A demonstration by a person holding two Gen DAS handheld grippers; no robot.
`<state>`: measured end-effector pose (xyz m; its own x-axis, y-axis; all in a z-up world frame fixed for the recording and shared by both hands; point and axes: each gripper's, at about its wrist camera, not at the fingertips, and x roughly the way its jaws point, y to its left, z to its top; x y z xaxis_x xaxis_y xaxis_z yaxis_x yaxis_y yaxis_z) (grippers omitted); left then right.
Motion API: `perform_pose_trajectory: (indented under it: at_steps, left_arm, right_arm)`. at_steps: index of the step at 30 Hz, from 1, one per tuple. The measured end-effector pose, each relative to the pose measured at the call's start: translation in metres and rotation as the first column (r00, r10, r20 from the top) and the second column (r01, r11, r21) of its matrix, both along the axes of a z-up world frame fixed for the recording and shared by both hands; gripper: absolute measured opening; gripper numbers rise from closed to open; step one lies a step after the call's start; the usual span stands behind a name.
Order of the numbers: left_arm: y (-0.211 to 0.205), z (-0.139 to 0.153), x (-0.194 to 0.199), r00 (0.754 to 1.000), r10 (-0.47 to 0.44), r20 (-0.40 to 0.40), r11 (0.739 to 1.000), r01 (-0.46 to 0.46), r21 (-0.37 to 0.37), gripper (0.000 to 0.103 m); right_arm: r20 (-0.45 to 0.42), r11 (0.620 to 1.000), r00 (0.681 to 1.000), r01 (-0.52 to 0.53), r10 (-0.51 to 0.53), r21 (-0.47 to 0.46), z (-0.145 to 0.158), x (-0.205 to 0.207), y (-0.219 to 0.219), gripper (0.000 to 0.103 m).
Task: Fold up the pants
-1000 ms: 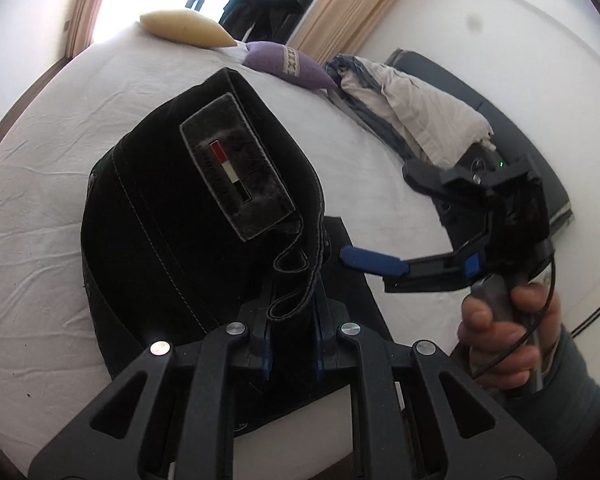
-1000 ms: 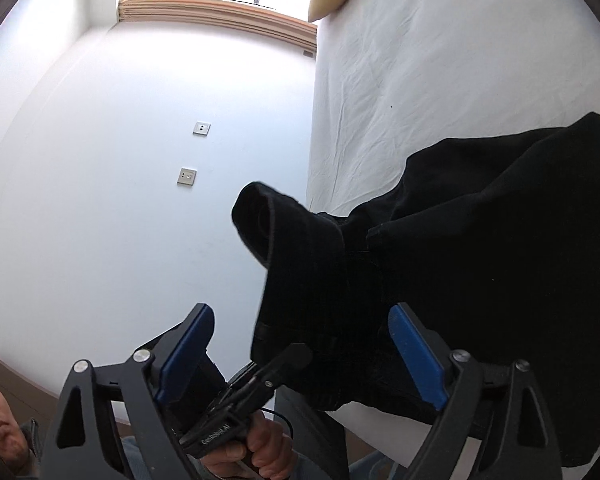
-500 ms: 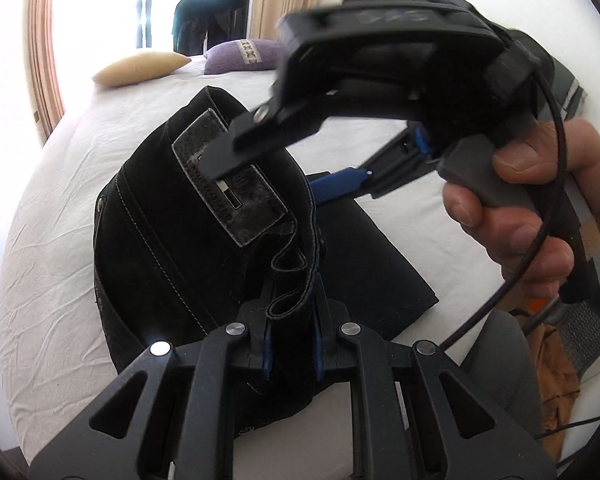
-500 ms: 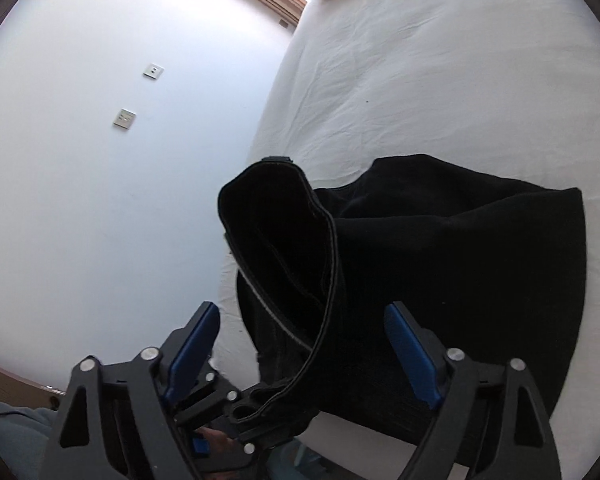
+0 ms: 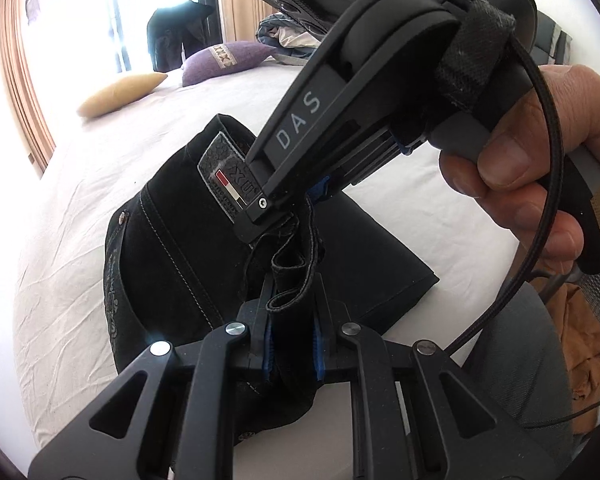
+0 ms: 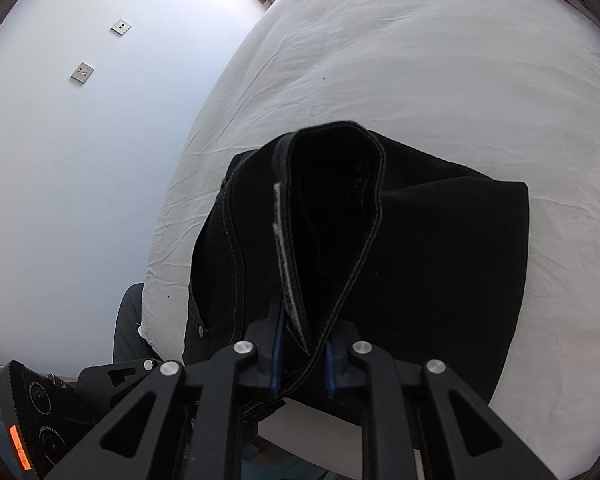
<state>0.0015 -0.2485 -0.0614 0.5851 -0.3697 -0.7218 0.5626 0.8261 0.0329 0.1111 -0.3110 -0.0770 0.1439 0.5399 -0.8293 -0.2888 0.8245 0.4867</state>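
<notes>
Left wrist, both claws [image 5: 292, 340] [image 6: 302, 364] apparently pinching pants [image 5: 172, 240]

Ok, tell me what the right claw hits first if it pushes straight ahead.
The right claw is already shut on the pants. Straight ahead it would press into their raised waistband fold, then probably the bed behind; depth there is unclear.

The pants [image 5: 188, 248] were matt black cloth with pale stitching and a textured grey patch [image 5: 228, 176]. The bed sheet [image 6: 420, 60] was white, finely creased cloth. Both the left gripper [image 5: 292, 344] and right gripper [image 6: 302, 364] were matt black plastic with shiny metal rivets.
</notes>
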Motion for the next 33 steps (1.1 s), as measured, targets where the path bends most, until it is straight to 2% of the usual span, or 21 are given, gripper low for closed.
perform_pose_trajectory:
  at_steps: [8, 19, 27, 30, 33]
  left_arm:
    - [-0.046, -0.002, 0.005, 0.996, -0.092, 0.007, 0.995, 0.092, 0.036, 0.013]
    - [-0.098, -0.044, 0.038, 0.989, -0.139, -0.054, 0.986, 0.143, 0.082, 0.013]
    - [-0.089, -0.064, 0.055, 0.986, -0.147, -0.077, 0.985, 0.153, 0.085, 0.013]
    - [-0.084, -0.071, 0.061, 0.984, -0.154, -0.09, 0.986, 0.159, 0.05, 0.016]
    - [-0.075, -0.069, 0.071, 0.978, -0.156, -0.141, 0.987, 0.159, 0.012, 0.019]
  right_arm:
    - [0.029, 0.997, 0.997, 0.067, -0.068, 0.03, -0.001, 0.004, -0.033, 0.014]
    - [-0.015, 0.983, 0.99, 0.142, -0.141, 0.115, -0.057, 0.026, -0.092, 0.014]
    - [-0.043, 0.974, 0.987, 0.16, -0.155, 0.163, -0.085, 0.028, -0.117, 0.014]
    - [-0.051, 0.963, 0.984, 0.179, -0.172, 0.202, -0.09, 0.022, -0.125, 0.014]
    - [-0.076, 0.952, 0.981, 0.194, -0.181, 0.236, -0.098, 0.024, -0.126, 0.014]
